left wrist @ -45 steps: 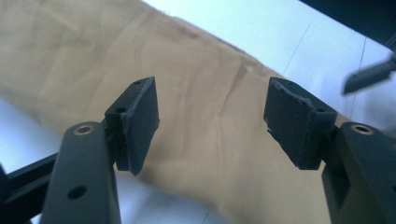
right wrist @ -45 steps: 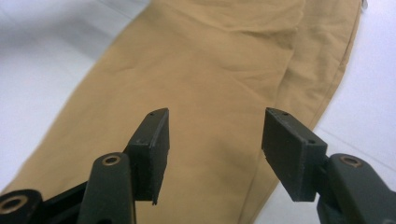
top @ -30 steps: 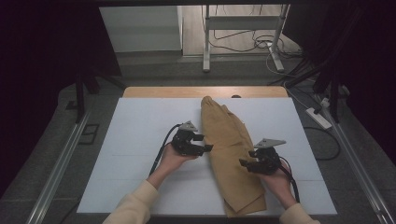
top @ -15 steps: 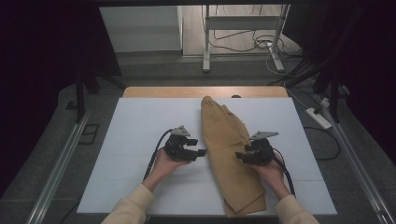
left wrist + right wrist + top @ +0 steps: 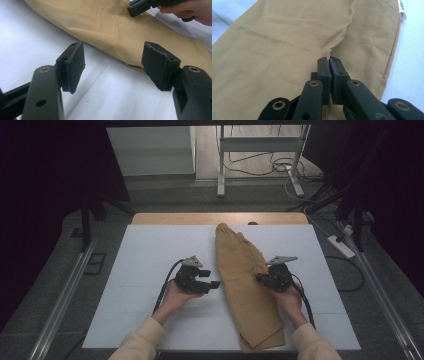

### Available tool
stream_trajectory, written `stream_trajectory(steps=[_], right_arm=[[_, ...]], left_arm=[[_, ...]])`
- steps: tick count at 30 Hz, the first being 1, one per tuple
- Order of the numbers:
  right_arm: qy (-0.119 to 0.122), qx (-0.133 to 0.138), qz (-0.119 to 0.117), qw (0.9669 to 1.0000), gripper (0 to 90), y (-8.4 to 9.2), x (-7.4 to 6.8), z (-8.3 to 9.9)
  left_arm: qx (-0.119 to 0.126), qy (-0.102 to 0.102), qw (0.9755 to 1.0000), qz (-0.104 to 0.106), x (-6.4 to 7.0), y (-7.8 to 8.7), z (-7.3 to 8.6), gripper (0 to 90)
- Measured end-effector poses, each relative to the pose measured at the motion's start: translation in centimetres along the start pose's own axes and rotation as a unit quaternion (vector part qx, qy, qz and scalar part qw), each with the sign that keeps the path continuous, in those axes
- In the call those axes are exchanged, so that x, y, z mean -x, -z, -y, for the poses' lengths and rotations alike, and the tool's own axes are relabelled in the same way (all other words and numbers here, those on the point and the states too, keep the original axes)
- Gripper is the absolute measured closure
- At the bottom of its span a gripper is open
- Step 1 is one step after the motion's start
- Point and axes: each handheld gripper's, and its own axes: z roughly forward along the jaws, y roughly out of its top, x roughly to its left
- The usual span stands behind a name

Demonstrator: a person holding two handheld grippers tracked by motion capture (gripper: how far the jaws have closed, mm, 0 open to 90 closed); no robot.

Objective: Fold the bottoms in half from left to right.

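Folded tan trousers (image 5: 245, 275) lie lengthwise on the white table (image 5: 150, 260). My left gripper (image 5: 215, 284) rests on the table just left of the trousers, jaws open and empty; in the left gripper view (image 5: 112, 65) the cloth edge (image 5: 100, 22) lies just beyond its pads. My right gripper (image 5: 260, 278) is at the trousers' right edge. Its jaws have just been closing and now stand shut (image 5: 329, 60) on a pinch of tan cloth (image 5: 287, 37), which puckers toward the tips. The right gripper (image 5: 135, 8) also appears in the left gripper view, lying on the cloth.
A white label (image 5: 401, 7) sticks out at the trousers' edge. A wooden strip (image 5: 215, 218) borders the table's far side. Behind it are a metal stand (image 5: 220, 165) and floor cables (image 5: 345, 245). Bare white tabletop spreads to the left.
The right gripper has slid left onto the trousers' right edge and its jaws have closed on the cloth. The left gripper has barely moved.
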Motion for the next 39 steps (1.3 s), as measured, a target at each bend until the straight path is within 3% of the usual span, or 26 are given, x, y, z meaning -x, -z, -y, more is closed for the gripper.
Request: stream_trajectory(steps=[8,25,27,28,29,30,32,39], right_arm=[[-0.004,-0.006,0.021,0.9997,87.9,1.7,0.4,0.0],[-0.026,-0.038,0.042,0.9981,87.6,2.8,1.4,1.3],[-0.021,-0.038,0.048,0.9979,82.4,2.6,1.3,1.3],[-0.012,-0.028,0.058,0.9978,67.2,2.6,1.1,1.2],[-0.009,-0.018,0.058,0.9981,62.9,2.7,0.9,1.1],[-0.009,-0.018,0.058,0.9981,62.9,2.7,0.9,1.1],[0.004,0.015,0.047,0.9988,56.0,3.1,0.0,0.7],[0.039,0.025,0.001,0.9989,50.5,3.1,-2.3,-0.3]], left_arm=[[0.002,0.000,1.0000,0.000,-0.1,0.2,0.0,34.6],[0.005,0.004,1.0000,-0.005,-0.3,0.7,0.1,34.4],[0.006,0.005,1.0000,-0.006,-0.4,0.7,0.1,34.3],[0.006,0.007,0.9999,-0.006,-0.4,0.7,0.1,34.1],[0.006,0.007,0.9999,-0.007,-0.4,0.7,0.1,34.0],[0.006,0.007,0.9999,-0.007,-0.4,0.7,0.1,34.0],[0.007,0.008,0.9999,-0.007,-0.4,0.8,0.1,33.9],[0.010,0.007,0.9999,-0.010,-0.5,1.0,0.1,33.9]])
